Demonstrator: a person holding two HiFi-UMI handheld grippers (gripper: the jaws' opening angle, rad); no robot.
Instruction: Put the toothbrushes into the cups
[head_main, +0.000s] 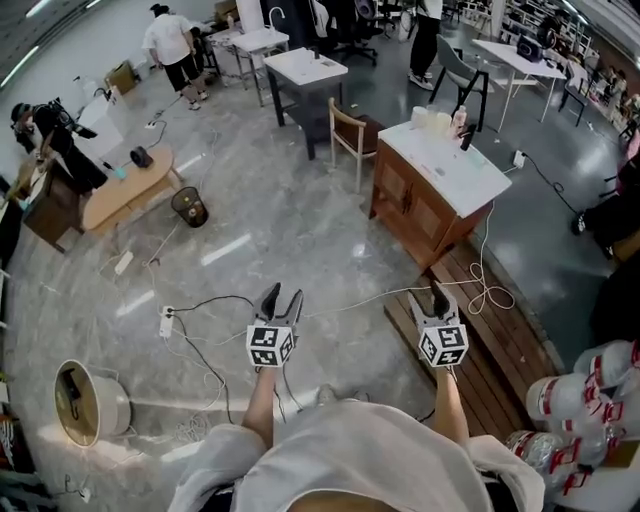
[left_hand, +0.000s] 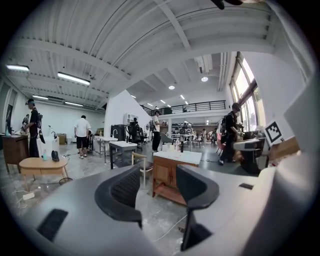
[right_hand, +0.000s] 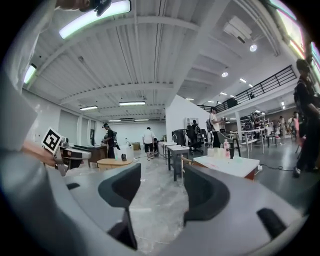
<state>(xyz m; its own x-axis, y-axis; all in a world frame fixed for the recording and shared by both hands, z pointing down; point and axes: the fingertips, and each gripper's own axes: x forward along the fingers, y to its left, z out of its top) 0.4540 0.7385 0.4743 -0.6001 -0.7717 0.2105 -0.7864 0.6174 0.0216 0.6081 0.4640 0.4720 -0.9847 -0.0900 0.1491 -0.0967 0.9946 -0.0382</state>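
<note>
Approach is the step in hand, by my reading: nothing of the task is within reach yet. The left tool (head_main: 281, 297) and the right tool (head_main: 438, 293) are held out at waist level, side by side and well short of the counter (head_main: 455, 175). Both have their jaws spread wide with nothing between them; through the gap of the left tool (left_hand: 159, 187) only the counter (left_hand: 177, 157) and bare floor show, and through the right tool (right_hand: 160, 192) only floor. The cups (head_main: 430, 119) stand in a pale cluster at the far end of the counter, beside a pink-topped bottle (head_main: 459, 118). The right gripper view shows the same cups (right_hand: 215, 151) small on the white top. The toothbrushes cannot be made out from here; they are likely near the cups, but that is a guess. To do this well, walk up to the long side of the counter, stepping over the white cable (head_main: 360, 300) that crosses the floor in front of it and minding the edge of the wooden platform (head_main: 500, 350) at its near end. Stop close enough that both tools reach the far end without stretching. Keep the jaws wide until the brushes are found, then choose the tool on the nearer side.
</note>
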